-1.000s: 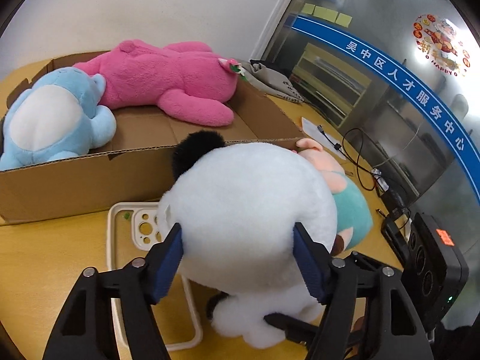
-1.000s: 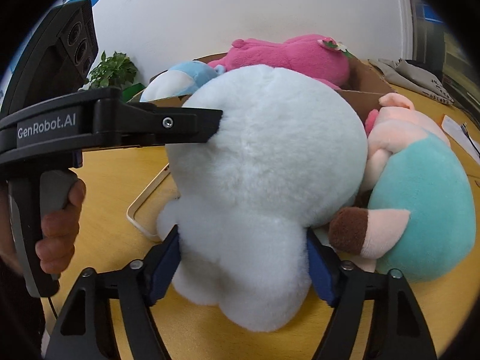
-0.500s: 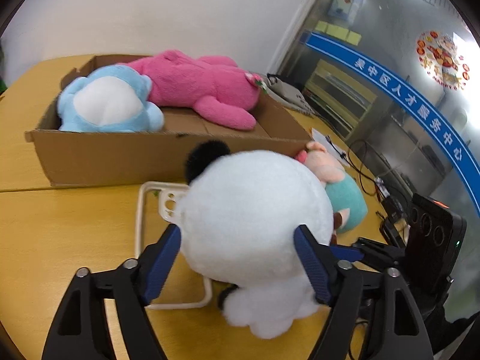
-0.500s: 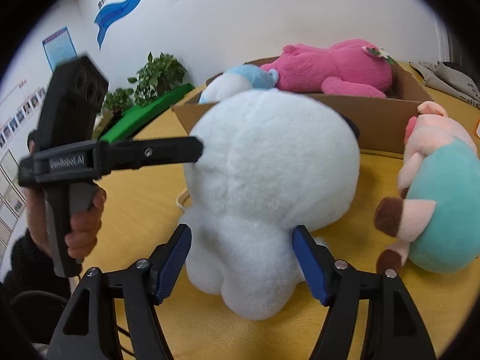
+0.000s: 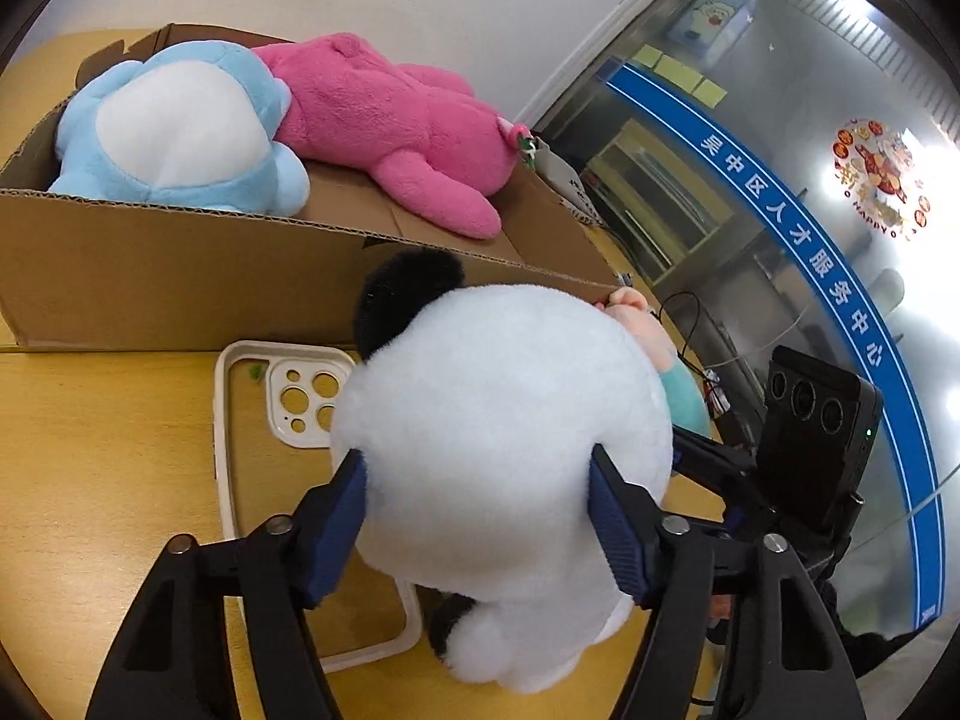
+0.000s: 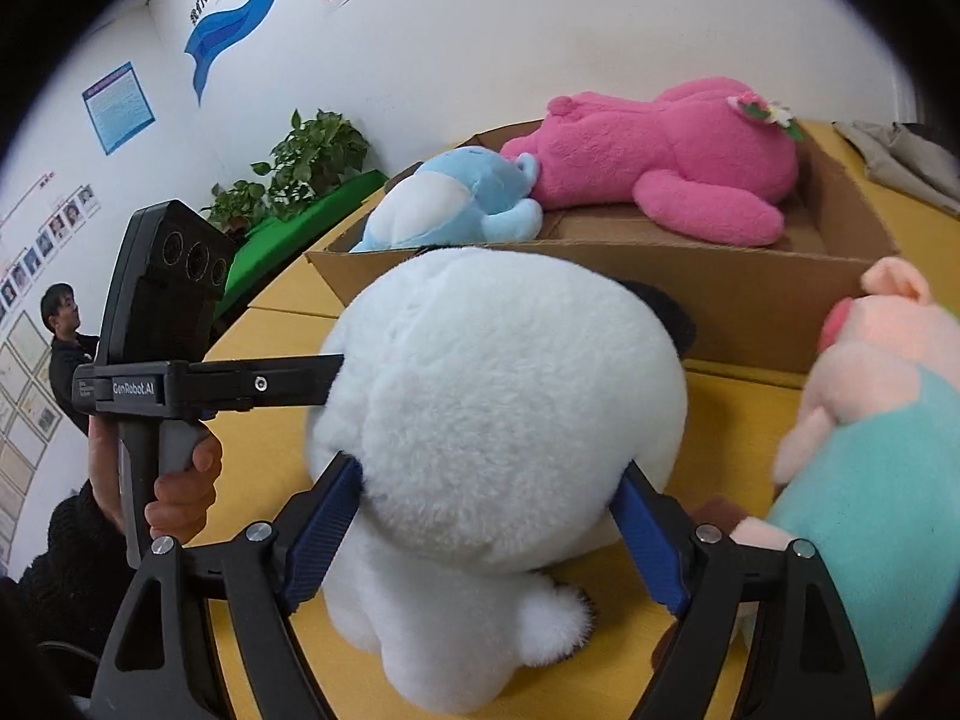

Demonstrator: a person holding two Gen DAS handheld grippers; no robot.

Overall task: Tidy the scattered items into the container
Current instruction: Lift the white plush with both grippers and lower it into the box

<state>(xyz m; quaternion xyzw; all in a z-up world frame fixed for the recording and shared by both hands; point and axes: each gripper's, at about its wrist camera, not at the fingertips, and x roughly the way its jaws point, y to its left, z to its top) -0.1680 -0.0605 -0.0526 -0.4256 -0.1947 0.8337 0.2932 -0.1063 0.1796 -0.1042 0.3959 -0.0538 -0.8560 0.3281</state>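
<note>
Nearest the cameras, the white panda toy [image 5: 504, 450] sits on the yellow table [image 5: 102, 438], just in front of the cardboard box [image 5: 180, 276]. The left gripper [image 5: 477, 525] has just narrowed its jaws, and its blue pads press into the toy's sides. The right gripper [image 6: 489, 531] has just widened its jaws, yet its pads still dent the white fur on both sides. Only the left view shows the cream phone case [image 5: 252, 420] lying under the panda's left edge. Only the right view shows the pig toy [image 6: 870, 444] in full, right of the panda. Farther back, inside the box, lie the blue toy [image 5: 174, 132] and pink toy [image 5: 390, 120]. Beyond the box the right view alone shows a potted plant [image 6: 300, 168].
</note>
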